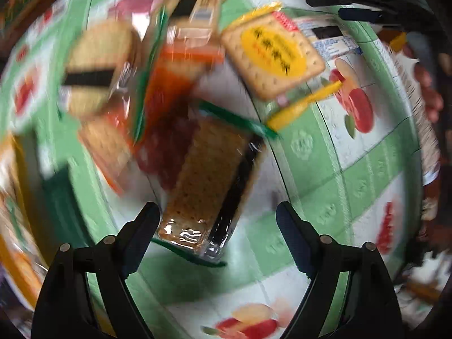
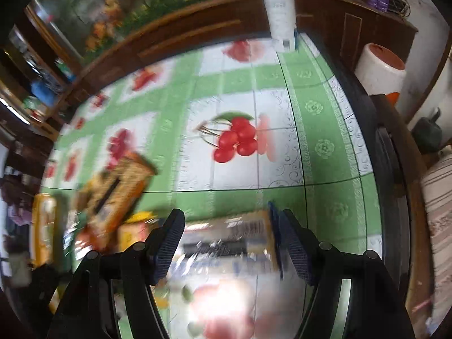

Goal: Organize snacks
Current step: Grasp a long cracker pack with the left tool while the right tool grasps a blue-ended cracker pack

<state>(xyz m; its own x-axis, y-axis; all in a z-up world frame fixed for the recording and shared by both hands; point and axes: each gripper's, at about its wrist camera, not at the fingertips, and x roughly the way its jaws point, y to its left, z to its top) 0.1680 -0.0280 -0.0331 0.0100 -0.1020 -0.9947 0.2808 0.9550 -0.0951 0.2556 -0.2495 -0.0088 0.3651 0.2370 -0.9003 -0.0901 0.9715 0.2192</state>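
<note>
Surface: a tablecloth (image 1: 310, 152) in green checks with printed fruit is seen in both views; both frames are blurred.
Left gripper (image 1: 217, 214): jaws are held wide apart, lower centre of the left view; nothing is clamped.
Green-edged packet (image 1: 209, 186): a clear wrapper with tan crackers and a dark filling lies on the cloth between the open fingers, its near end just beside the left finger; contact cannot be told.
Pile: more cracker packets are heaped in the upper left of the left view, overlapping one another; a yellow-label packet (image 1: 274, 56) lies upper centre.
Right gripper (image 2: 226, 226): fingers are set on either side of a blue-printed packet (image 2: 226, 243), lower centre of the right view; with the blur, a firm clamp cannot be told.
White bottle (image 2: 278, 11): stands upright at the top of the right view, well apart from the snacks.
Handling (judged): packets are likely light, wrappers slippery and crinkly, crackers brittle.
Hold (judged): best taken across the short width, on the stiff cracker stack, with light pressure.
</note>
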